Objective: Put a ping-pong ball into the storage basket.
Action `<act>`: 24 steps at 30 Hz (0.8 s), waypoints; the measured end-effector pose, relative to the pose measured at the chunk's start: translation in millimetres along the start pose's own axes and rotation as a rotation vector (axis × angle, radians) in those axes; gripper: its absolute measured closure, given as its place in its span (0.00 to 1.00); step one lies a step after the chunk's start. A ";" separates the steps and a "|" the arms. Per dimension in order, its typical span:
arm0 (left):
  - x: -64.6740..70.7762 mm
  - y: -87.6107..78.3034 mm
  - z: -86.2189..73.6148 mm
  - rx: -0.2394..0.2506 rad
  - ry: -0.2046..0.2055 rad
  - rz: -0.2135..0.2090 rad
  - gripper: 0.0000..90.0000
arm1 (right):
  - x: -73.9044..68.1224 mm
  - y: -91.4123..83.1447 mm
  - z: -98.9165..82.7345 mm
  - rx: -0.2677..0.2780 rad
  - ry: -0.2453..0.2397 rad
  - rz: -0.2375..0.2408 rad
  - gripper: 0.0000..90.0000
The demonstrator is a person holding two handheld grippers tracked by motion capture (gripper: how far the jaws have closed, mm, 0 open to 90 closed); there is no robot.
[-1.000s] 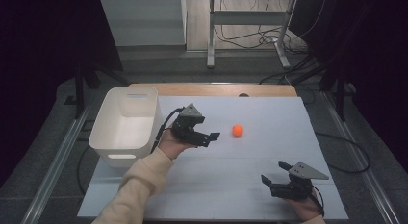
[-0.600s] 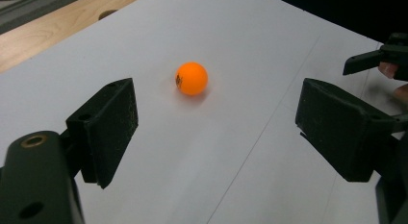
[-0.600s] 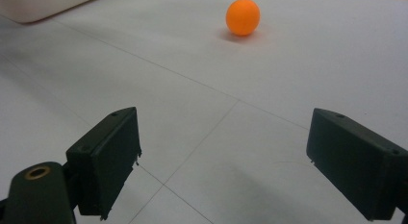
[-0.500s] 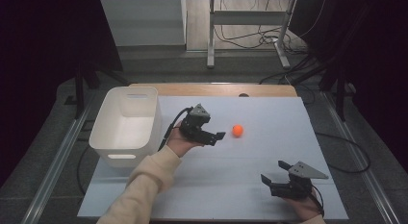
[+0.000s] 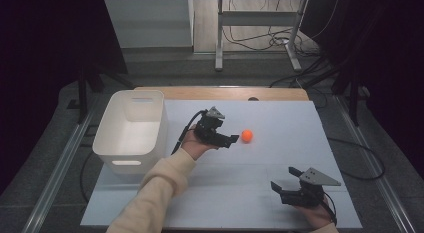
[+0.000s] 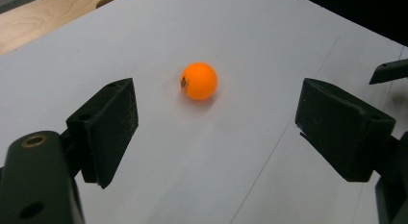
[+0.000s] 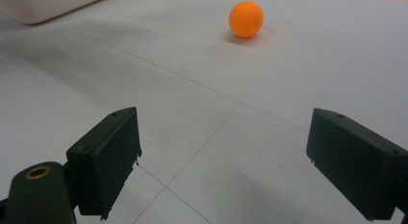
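A small orange ball (image 5: pixel 247 136) lies on the white table top, right of centre. My left gripper (image 5: pixel 231 141) is just left of it, jaws open and pointing at it. In the left gripper view the ball (image 6: pixel 198 80) sits a short way ahead of the wide-open left gripper (image 6: pixel 216 128), with nothing between the pads. My right gripper (image 5: pixel 284 179) rests near the front right of the table, open and holding nothing. In the right gripper view the ball (image 7: pixel 246 19) lies far ahead of the right gripper (image 7: pixel 221 161).
A white plastic bin (image 5: pixel 131 128) stands at the left of the table, beside the left forearm. A wooden strip (image 5: pixel 220 93) runs along the far edge. Metal frame legs and cables lie on the floor beyond.
The left hand has moved right and slightly down toward the orange ball, jaws staying open. The right gripper and the ball have kept still.
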State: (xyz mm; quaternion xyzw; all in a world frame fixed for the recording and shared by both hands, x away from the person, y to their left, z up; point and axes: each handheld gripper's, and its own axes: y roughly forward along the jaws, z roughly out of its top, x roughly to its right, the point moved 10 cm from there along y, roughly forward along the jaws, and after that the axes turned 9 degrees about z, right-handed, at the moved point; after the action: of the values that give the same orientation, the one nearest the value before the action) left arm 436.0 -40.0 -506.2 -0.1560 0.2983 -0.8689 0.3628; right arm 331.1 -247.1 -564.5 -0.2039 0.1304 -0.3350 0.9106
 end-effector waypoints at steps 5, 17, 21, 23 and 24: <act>-2.9 8.2 1.7 -0.010 -0.015 -0.006 0.18 | 0.1 0.7 0.7 0.003 0.003 0.005 0.13; 2.7 29.7 4.5 -0.032 0.004 -0.004 0.18 | -0.2 1.1 2.9 0.012 0.002 0.007 0.13; 4.2 38.0 4.9 -0.045 0.015 -0.001 0.18 | -0.1 1.7 3.0 0.009 -0.004 0.007 0.14; 4.5 40.8 4.4 -0.051 0.018 -0.002 0.18 | -0.5 3.0 3.3 0.010 -0.004 0.009 0.14; 4.5 40.8 4.4 -0.051 0.018 -0.002 0.18 | -0.4 3.4 3.0 0.005 -0.005 0.008 0.14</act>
State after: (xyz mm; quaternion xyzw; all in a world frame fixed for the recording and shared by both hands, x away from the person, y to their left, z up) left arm 457.0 -67.8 -528.3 -0.1577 0.3232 -0.8629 0.3551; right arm 333.8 -243.6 -563.4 -0.2018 0.1279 -0.3312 0.9128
